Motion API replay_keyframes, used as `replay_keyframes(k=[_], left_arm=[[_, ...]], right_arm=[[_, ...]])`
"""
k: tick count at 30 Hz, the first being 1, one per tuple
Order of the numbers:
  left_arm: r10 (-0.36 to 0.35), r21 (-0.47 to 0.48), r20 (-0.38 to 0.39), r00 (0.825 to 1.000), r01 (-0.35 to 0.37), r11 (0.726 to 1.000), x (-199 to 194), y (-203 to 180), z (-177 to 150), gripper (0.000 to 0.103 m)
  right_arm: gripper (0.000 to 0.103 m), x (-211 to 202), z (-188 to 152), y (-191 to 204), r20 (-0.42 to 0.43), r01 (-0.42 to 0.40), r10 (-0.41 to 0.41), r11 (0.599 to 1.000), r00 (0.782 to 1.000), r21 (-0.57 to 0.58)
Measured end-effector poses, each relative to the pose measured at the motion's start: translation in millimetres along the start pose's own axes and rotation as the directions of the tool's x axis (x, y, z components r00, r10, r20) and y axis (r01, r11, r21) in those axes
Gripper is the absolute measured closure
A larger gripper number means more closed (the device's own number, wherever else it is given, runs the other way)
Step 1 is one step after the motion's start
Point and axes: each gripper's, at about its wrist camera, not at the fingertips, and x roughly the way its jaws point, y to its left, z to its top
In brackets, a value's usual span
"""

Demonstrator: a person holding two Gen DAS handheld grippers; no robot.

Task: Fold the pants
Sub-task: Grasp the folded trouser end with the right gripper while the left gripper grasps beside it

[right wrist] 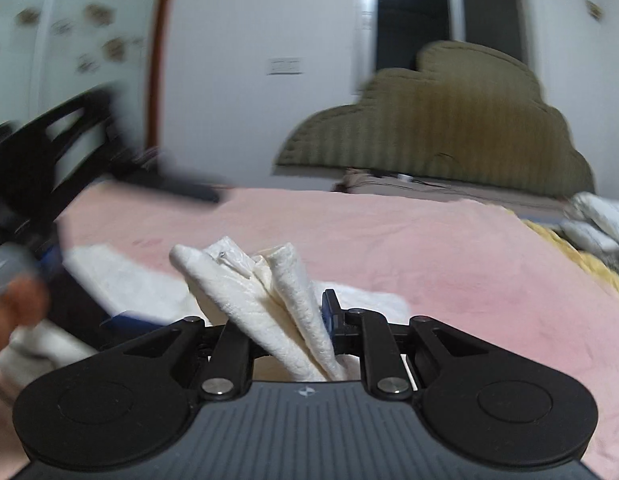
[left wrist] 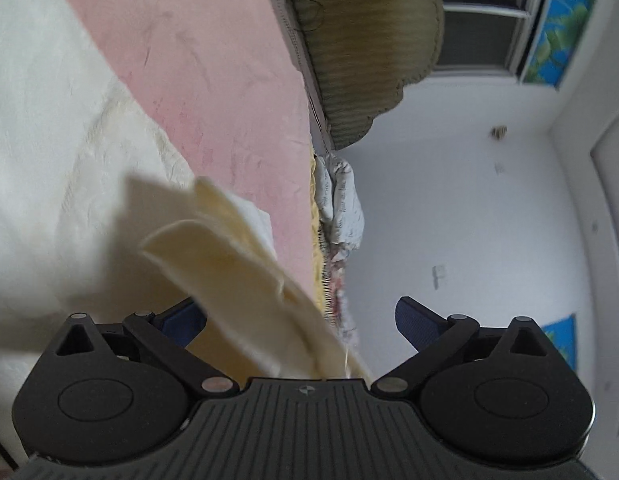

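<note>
Now, line by line:

Pants: the cream, textured-fabric pants (right wrist: 269, 300) lie partly on the pink fleece bed cover (right wrist: 429, 248), with a bunched fold of them raised off it.

Right gripper: the black two-finger right gripper (right wrist: 305, 320) has its jaws drawn close on that bunched fold; the cloth stands up between the blue pads and fans out above them.

Left gripper: the black two-finger left gripper (left wrist: 297, 320) has its jaws wide apart; a cream flap of the pants (left wrist: 245, 264) drapes across the gap, lying against the left blue pad and well clear of the right one, so nothing is pinched.

Left gripper from the right wrist view: a blurred black shape (right wrist: 61, 152) at the left of the frame, above the flat part of the pants; a blurred bare hand (right wrist: 13, 312) shows below it.

Containers: I cannot make out any.

Bed edge: in the left wrist view the pink cover (left wrist: 213, 80) ends in a straight edge, with a yellow fringed blanket (left wrist: 319, 264) and a white printed cloth (left wrist: 341, 208) just beside it.

Headboard: an olive, scalloped, ribbed headboard (right wrist: 449, 120) rises behind the far edge of the bed.

Open room: a wide stretch of bare pink cover lies to the right of the right gripper and beyond the pants.

Wall: a white wall (right wrist: 249, 100) with a pale switch plate (right wrist: 285, 66).
</note>
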Motion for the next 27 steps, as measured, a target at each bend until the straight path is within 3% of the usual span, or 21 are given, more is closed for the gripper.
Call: replay_keyframes(k=[3,4,5,7,9,11,13,15,17,19,20,22,24,27], left_arm=[[0.020,-0.066,-0.004,1.000,-0.020,0.998,6,10,3,0.006],[0.025,-0.072,0.000,1.000,-0.025,0.997,4,13,5,0.020],[0.035,-0.070,0.012,0.999,-0.034,0.997,0,14,6,0.043],[0.096,-0.006,0.022,0.995,-0.096,0.995,-10,11,8,0.078],[0.184,0.110,0.058,0.981,-0.190,0.976,-21,-2,9,0.091],[0.297,0.268,0.114,0.948,-0.317,0.910,-32,-23,8,0.095],[0.393,0.406,0.188,0.900,-0.436,0.803,-37,-42,7,0.096],[0.460,0.509,0.265,0.847,-0.528,0.679,-43,-58,5,0.096],[0.501,0.564,0.337,0.797,-0.597,0.570,-49,-65,4,0.096],[0.529,0.609,0.419,0.738,-0.660,0.439,-56,-69,-1,0.095],[0.536,0.619,0.446,0.717,-0.680,0.395,-58,-69,-1,0.095],[0.549,0.619,0.474,0.688,-0.704,0.348,-62,-66,-4,0.095],[0.562,0.607,0.488,0.668,-0.722,0.332,-67,-57,-3,0.095],[0.576,0.591,0.495,0.651,-0.738,0.326,-73,-43,-3,0.095]], right_arm=[[0.087,-8,-1,14,0.010,-0.032,0.033,0.998,0.999,-0.049],[0.087,-9,-2,18,0.008,-0.040,0.041,0.998,0.999,-0.058],[0.087,-11,-3,21,0.002,-0.049,0.049,0.997,0.999,-0.058],[0.087,-8,-1,27,-0.012,-0.064,0.064,0.996,0.998,-0.060],[0.087,-4,-1,35,-0.033,-0.085,0.083,0.994,0.996,-0.071],[0.087,-3,-2,48,-0.053,-0.118,0.114,0.990,0.992,-0.081],[0.087,4,1,60,-0.064,-0.152,0.146,0.983,0.987,-0.099],[0.087,7,3,74,-0.067,-0.189,0.183,0.976,0.981,-0.111],[0.087,13,3,92,-0.071,-0.225,0.218,0.967,0.973,-0.123],[0.087,20,6,106,-0.077,-0.260,0.252,0.957,0.965,-0.128],[0.087,23,5,115,-0.084,-0.281,0.272,0.951,0.959,-0.128],[0.087,29,4,130,-0.098,-0.306,0.294,0.942,0.951,-0.138],[0.087,35,2,144,-0.116,-0.322,0.306,0.934,0.945,-0.156],[0.087,44,-2,155,-0.149,-0.342,0.320,0.926,0.936,-0.160]])
